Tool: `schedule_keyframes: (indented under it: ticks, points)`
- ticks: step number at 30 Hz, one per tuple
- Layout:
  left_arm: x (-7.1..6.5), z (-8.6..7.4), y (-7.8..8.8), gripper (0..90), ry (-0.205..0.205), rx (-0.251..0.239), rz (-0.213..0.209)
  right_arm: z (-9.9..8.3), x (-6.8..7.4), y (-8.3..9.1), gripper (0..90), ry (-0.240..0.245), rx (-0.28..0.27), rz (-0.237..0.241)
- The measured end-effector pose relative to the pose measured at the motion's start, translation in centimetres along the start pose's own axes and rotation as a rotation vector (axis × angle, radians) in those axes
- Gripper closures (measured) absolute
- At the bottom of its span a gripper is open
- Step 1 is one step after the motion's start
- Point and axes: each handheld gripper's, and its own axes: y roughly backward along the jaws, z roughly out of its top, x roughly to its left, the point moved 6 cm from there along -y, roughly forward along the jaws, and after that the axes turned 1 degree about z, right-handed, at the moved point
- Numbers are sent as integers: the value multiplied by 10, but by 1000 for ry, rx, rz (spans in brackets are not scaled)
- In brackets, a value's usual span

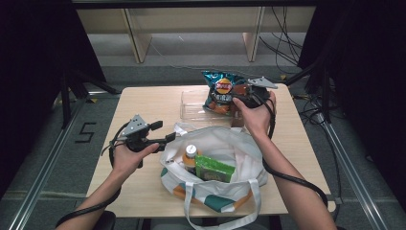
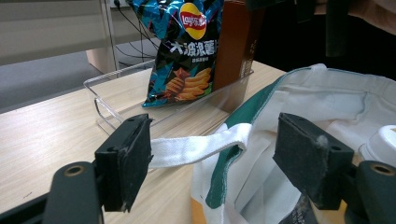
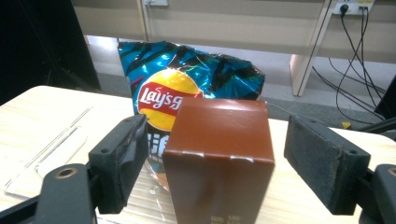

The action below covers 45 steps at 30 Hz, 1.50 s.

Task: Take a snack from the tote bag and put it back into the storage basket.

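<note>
Work in hand: unpacking a tote bag [image 1: 215, 163] into a clear tray [image 1: 196, 108] at the far side of the table [image 1: 143, 103].
Brown carton [image 3: 219, 149]: stands upright at the right end of the tray, touching the chip bag [image 3: 187, 88] behind it, toward ten o'clock in the right gripper view.
Right gripper [image 3: 219, 163]: spread as wide as it goes; the carton sits between the pads [image 3: 123, 158] with a gap on each side, so nothing presses it.
Carton handling: stiff cardboard with glossy faces, likely a bit slick. I'd judge it moderately light, and top-heavy enough to tip if nudged. The flat side walls, mid-height, look like the best hold.
Chip bag handling: air-filled foil, soft and crinkly with fragile contents. It leans in the tray, and a pinch at the top seam would be safer than squeezing the middle.
Left gripper [image 1: 160, 132]: jaws spread at the bag's nine o'clock side. A white strap [image 2: 196, 147] runs across between the pads, and I can't tell whether one pad touches it; nothing is pinched.
Still inside the bag: a capped bottle [image 1: 190, 155] and a green packet [image 1: 214, 170], at six o'clock from the tray.
Bag handling: limp cloth that will sag unless its rim is held open.
</note>
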Motion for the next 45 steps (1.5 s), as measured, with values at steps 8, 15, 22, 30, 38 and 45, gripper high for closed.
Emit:
schedule_keyframes:
  ticks: [8,15,22,30,38,45]
  points:
    - [0,0,0,264,-2,3,2,-1,-3,17,252,16,-2,33]
    - [0,0,0,264,-2,2,2,-7,-1,32,270,14,4,59]
    - [-1,-2,-1,264,0,1,-4,-15,4,46,289,10,16,109]
    - [-1,-2,-1,264,-3,8,-2,-18,10,62,344,36,-2,170]
    - [-1,-2,-1,264,-4,8,-3,-24,15,79,401,59,-3,225]
    - [-2,-3,-2,264,-3,12,-3,-30,19,94,434,69,-3,277]
